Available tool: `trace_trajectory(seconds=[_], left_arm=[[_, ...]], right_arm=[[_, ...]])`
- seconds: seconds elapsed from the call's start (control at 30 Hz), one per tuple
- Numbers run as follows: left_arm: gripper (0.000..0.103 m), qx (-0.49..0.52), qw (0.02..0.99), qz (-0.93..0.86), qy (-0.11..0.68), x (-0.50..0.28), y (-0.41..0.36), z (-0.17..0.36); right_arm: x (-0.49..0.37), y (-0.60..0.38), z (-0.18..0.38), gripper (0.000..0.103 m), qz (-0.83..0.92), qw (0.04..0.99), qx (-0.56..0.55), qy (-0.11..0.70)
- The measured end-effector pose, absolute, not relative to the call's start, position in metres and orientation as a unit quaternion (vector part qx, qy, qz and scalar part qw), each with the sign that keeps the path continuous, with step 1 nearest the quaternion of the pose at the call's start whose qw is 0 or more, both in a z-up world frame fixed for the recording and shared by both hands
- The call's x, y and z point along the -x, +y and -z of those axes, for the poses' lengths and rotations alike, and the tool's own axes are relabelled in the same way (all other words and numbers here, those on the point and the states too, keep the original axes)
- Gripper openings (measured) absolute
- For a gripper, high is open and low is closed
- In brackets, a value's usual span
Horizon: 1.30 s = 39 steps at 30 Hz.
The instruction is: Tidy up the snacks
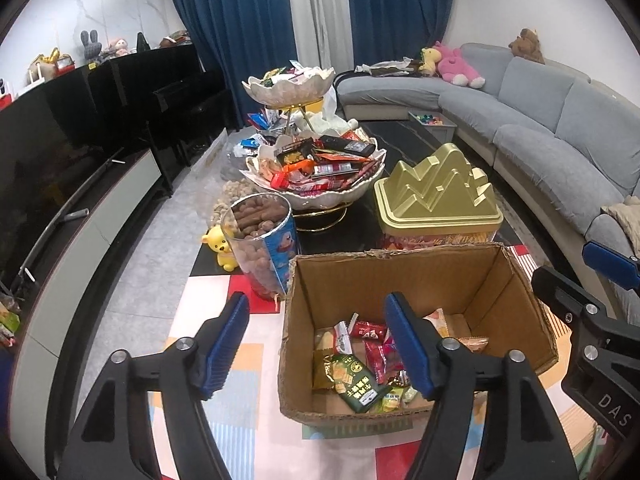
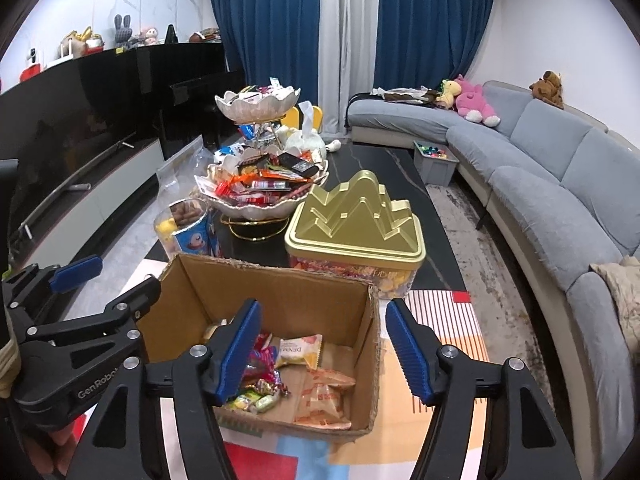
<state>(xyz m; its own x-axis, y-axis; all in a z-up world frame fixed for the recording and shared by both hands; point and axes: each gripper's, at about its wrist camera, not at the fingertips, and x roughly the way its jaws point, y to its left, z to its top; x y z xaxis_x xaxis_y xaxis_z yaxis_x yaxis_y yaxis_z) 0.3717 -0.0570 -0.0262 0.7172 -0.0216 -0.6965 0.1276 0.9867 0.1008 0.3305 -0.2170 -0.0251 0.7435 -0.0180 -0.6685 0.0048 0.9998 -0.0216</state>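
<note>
An open cardboard box [image 1: 400, 280] [image 2: 280, 292] stands on a colourful mat, with several snack packets [image 1: 360, 372] [image 2: 320, 396] lying on its bottom. My left gripper [image 1: 316, 308] hovers open over the box's left wall with nothing between its fingers. My right gripper [image 2: 322, 312] is open over the box's right wall, also holding nothing. Each gripper shows in the other's view: the right gripper [image 1: 580, 276] and the left gripper [image 2: 116, 276]. Behind the box, a tiered white bowl [image 1: 328, 196] [image 2: 256, 208] is heaped with wrapped snacks.
A gold mountain-shaped tin [image 1: 436, 192] [image 2: 356, 220] stands just behind the box, a clear tub of brown snacks [image 1: 260, 240] [image 2: 188, 224] to its left with a yellow bear toy [image 1: 220, 248]. A grey sofa [image 2: 560, 200] curves along the right, a TV [image 1: 60, 160] on the left.
</note>
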Motion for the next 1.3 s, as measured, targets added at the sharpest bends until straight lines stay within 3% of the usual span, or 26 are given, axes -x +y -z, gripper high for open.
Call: trace_trajectory(seconds=[0.1, 0.23, 0.47, 1.3], left_arm=[[0.076, -0.071, 0.926, 0.037, 0.369, -0.366, -0.055, 0.021], [0.078, -0.068, 0.928, 0.032, 0.365, -0.359, -0.052, 0.016], [0.086, -0.064, 0.932, 0.025, 0.357, -0.344, -0.046, 0.007], [0.09, -0.059, 0.934, 0.02, 0.353, -0.261, -0.036, -0.009]], right_arm=[[-0.326, -0.218, 0.021, 0.067, 0.008, 0.935, 0.008, 0.355], [-0.319, -0.218, 0.015, 0.077, 0.014, 0.937, 0.009, 0.348], [-0.305, -0.219, 0.007, 0.077, 0.017, 0.939, 0.009, 0.342], [-0.231, -0.219, -0.009, 0.077, 0.019, 0.944, 0.002, 0.33]])
